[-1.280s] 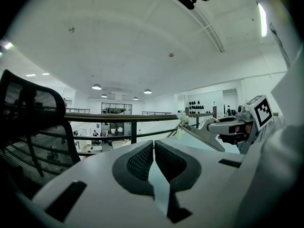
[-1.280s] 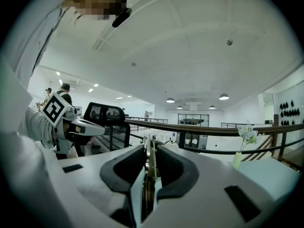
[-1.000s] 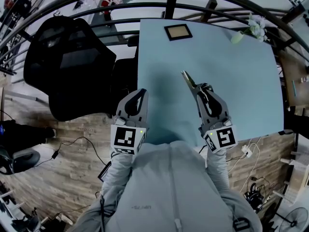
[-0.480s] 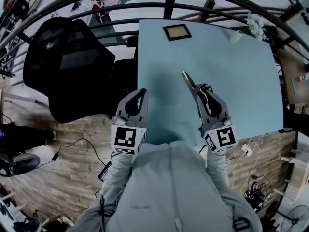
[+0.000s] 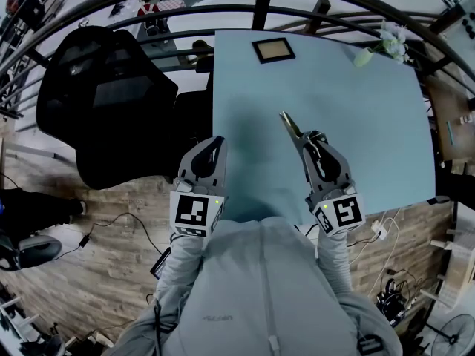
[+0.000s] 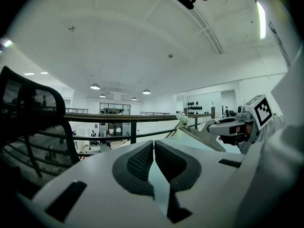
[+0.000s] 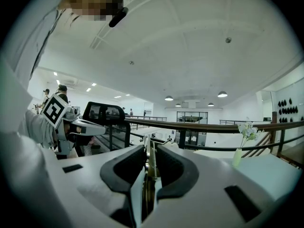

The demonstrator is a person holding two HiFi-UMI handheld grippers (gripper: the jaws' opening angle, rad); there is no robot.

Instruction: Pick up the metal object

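Between the pads of the right gripper (image 7: 149, 161), a slim, silvery metal tool with a toothed edge (image 7: 151, 148) is pinched edge-on. Its pointed end juts forward past the jaw tips, out over the pale blue tabletop (image 5: 371, 117). It looks rigid and light, but smooth steel is slick, and the long nose could swivel in the pads. A hold nearer its thick middle would seem steadier than one at the tail. Off to that gripper's left and level with it, the left gripper (image 6: 154, 148) has its jaws pressed together on nothing.
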